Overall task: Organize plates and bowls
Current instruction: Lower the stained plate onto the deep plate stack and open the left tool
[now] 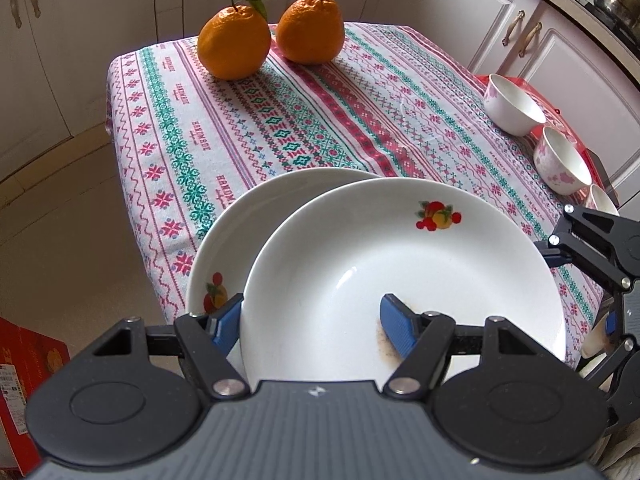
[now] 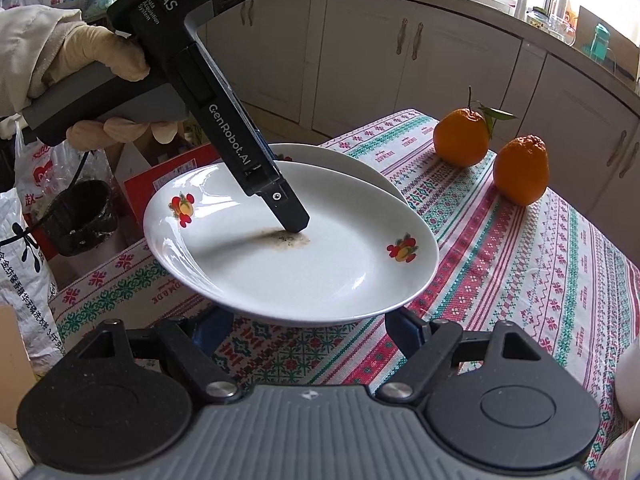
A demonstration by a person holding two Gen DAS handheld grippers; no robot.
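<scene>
Glazed white ceramic filled the bottom of the left wrist view. The left gripper [image 1: 312, 324] was clamped across the near wall of the upper plate [image 1: 400, 264], with one blue pad inside the well and the other outside at the rim. In the right wrist view that plate hung tilted, clear of the tablecloth [image 2: 520, 280], with a brown smudge [image 2: 286, 238] under the inner finger. A gloved hand [image 2: 104, 60] at the upper left of that frame held the handle.

The right gripper [image 2: 308, 330] sat low in its own frame with its jaws apart. Only cloth showed between them, and their tips were tucked beneath the plate's near rim.

The plate looked stiff, slick and easy to chip, and heavy enough to swing on a one-sided pinch. The sloped wall just inside the rim seemed the safest place to hold it. It would want lowering flat, not dropping.

Just behind it, left of centre in the left wrist view, lay the lower plate [image 1: 248, 232], partly overlapped and flat on the cloth, the likely stacking spot. Two flowered bowls [image 1: 514, 106] stood along the right edge, well apart from the plates. Two oranges [image 1: 234, 42] sat at the far end, towards the top of the frame.
</scene>
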